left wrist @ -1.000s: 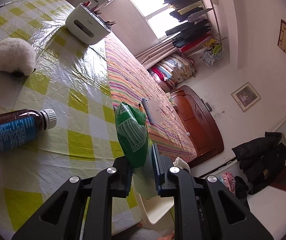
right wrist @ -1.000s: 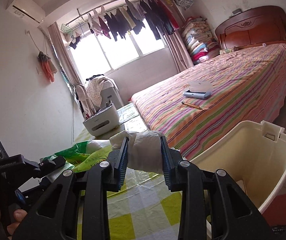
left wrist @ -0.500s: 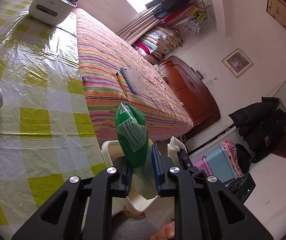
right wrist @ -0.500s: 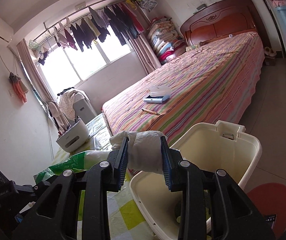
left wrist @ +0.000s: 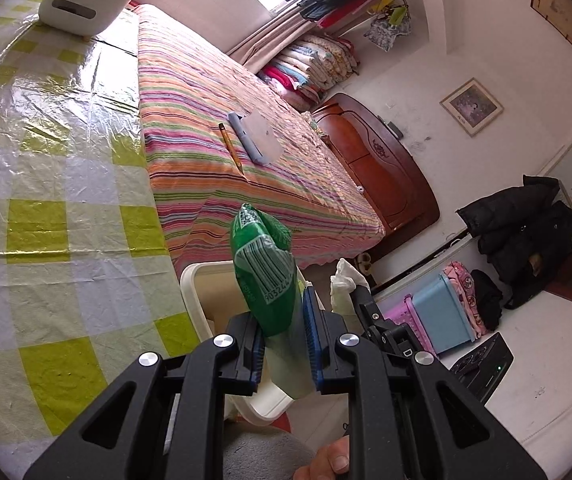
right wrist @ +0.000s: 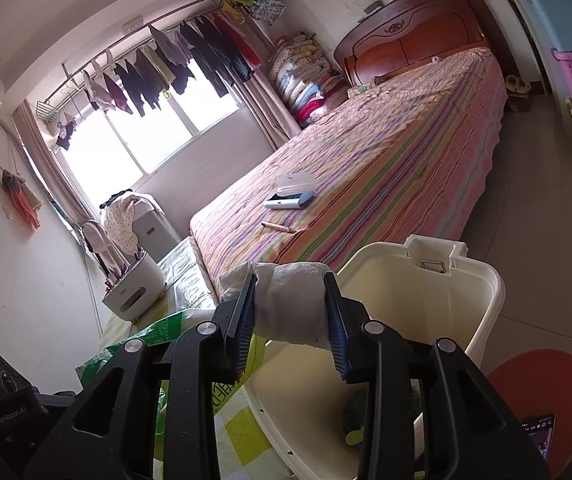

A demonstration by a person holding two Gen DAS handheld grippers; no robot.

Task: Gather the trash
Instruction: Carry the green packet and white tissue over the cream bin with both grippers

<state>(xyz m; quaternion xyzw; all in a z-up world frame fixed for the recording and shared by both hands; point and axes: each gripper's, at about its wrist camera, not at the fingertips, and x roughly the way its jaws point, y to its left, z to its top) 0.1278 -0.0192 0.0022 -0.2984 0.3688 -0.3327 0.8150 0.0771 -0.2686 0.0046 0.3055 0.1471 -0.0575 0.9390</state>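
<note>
A: Left wrist view: left tongs point(left wrist: 282, 344) clenched on green barcoded wrapper point(left wrist: 264, 270) above cream bin point(left wrist: 196, 280).

B: Right wrist view: right tongs point(right wrist: 291, 312) opening, crumpled white tissue point(right wrist: 289, 304) between pads; only here, bin's dark contents.

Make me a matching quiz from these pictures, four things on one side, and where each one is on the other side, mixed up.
Things:
1. green wrapper
2. wad of white paper
3. pencil
4. white holder box

Places:
A. lying on the striped bed
B. between the pads of the right claw, above the bin, while its jaws are opening
C. standing on the checked tablecloth
D. clamped in the left claw

Pairs: 1-D, 2-B, 3-A, 4-C
</note>
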